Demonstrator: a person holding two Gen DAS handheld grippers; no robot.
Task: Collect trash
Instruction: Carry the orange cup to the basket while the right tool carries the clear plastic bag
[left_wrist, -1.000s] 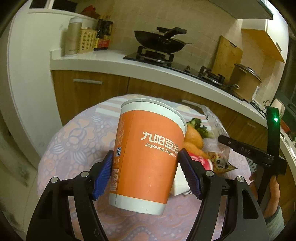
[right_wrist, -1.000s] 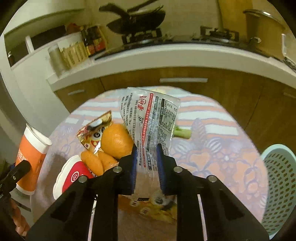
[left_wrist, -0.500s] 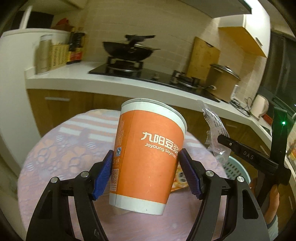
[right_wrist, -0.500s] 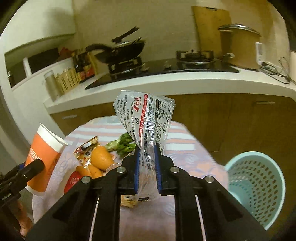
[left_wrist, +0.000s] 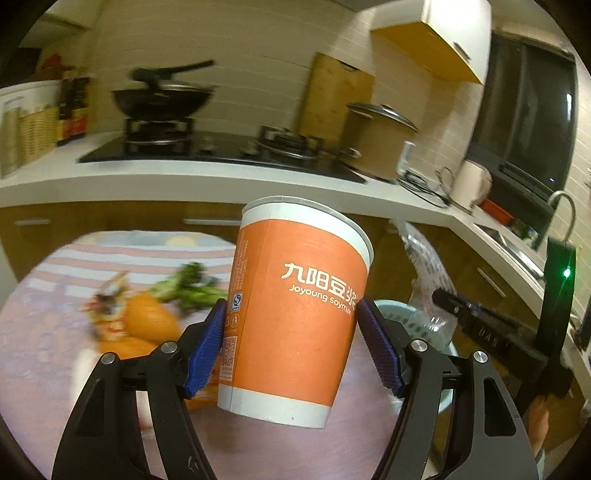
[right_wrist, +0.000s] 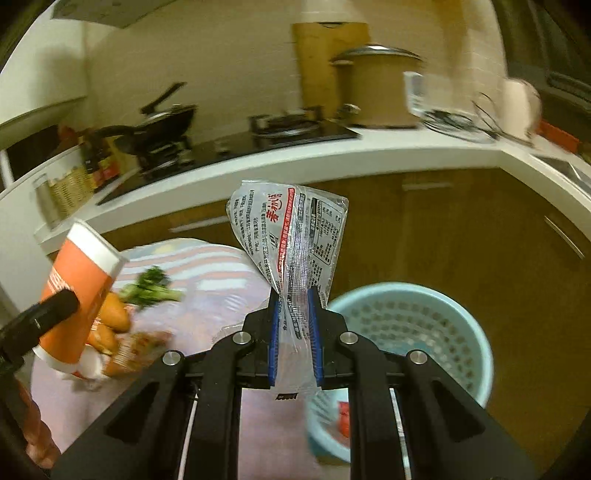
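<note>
An orange and white paper cup (left_wrist: 295, 314) hangs above the round table, gripped by its sides in my left gripper (left_wrist: 291, 339). The same cup (right_wrist: 79, 284) shows at the left of the right wrist view. My right gripper (right_wrist: 293, 332) is shut on a crumpled clear plastic wrapper (right_wrist: 295, 236) with red and black print, and this wrapper (left_wrist: 424, 269) also shows at the right of the left wrist view. A light blue perforated waste basket (right_wrist: 436, 332) stands on the floor just right of the table, below and beyond the right gripper, with a red scrap inside.
On the table with the patterned cloth (right_wrist: 207, 266) lie oranges (left_wrist: 147, 321), a leafy green vegetable (left_wrist: 188, 288) and a snack packet. Behind runs a white counter (left_wrist: 207, 177) with a wok on the hob, a pot and a kettle; wooden cabinets (right_wrist: 480, 236) stand below it.
Both grippers have swung to the right across the table, each keeping its load. The blue basket has come into view and grown larger; the food on the table has slid to the left.
</note>
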